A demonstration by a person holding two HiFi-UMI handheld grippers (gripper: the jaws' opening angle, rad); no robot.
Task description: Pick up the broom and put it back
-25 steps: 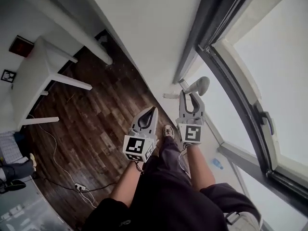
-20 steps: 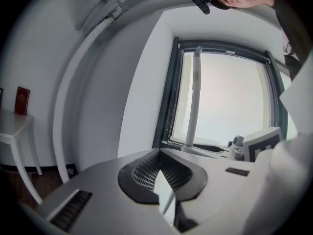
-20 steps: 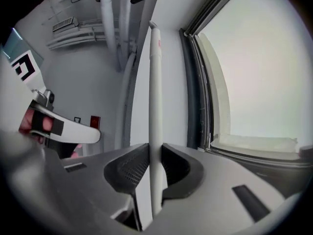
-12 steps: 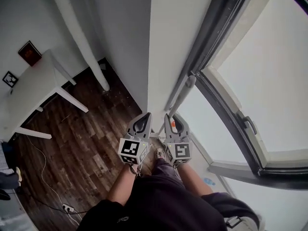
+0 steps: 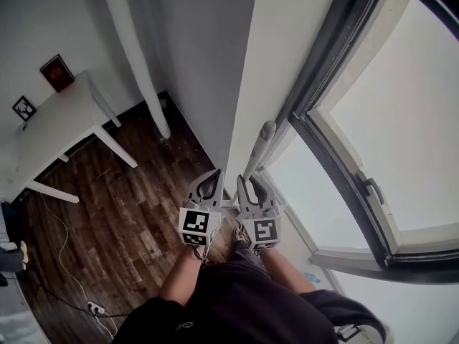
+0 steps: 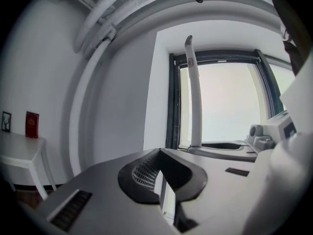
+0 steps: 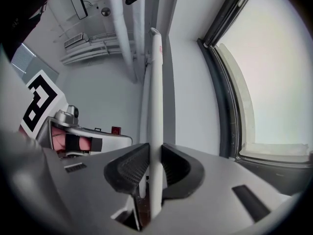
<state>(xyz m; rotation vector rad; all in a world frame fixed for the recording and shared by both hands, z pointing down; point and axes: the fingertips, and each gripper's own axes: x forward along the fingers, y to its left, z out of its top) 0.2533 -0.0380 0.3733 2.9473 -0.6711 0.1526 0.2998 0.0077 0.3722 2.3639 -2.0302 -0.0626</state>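
Observation:
The broom's pale grey handle (image 5: 259,149) stands nearly upright beside the white wall corner (image 5: 272,63), next to the window. My right gripper (image 5: 247,186) is shut on the handle, its black pads pressing both sides of the handle (image 7: 155,131). The broom's head is hidden below the grippers. My left gripper (image 5: 213,183) is close to the left of the right one, shut, with nothing between its pads (image 6: 146,173). In the left gripper view the handle (image 6: 194,92) rises just right of centre.
A dark window frame (image 5: 326,84) runs along the right. A white pipe (image 5: 136,56) goes down to the dark wooden floor (image 5: 129,206). A white table (image 5: 50,131) stands at the left. A cable and a power strip (image 5: 95,308) lie on the floor.
Both grippers have risen and drawn together. The broom handle has swung from a slant toward the window to nearly upright against the wall corner, still held by the right gripper.

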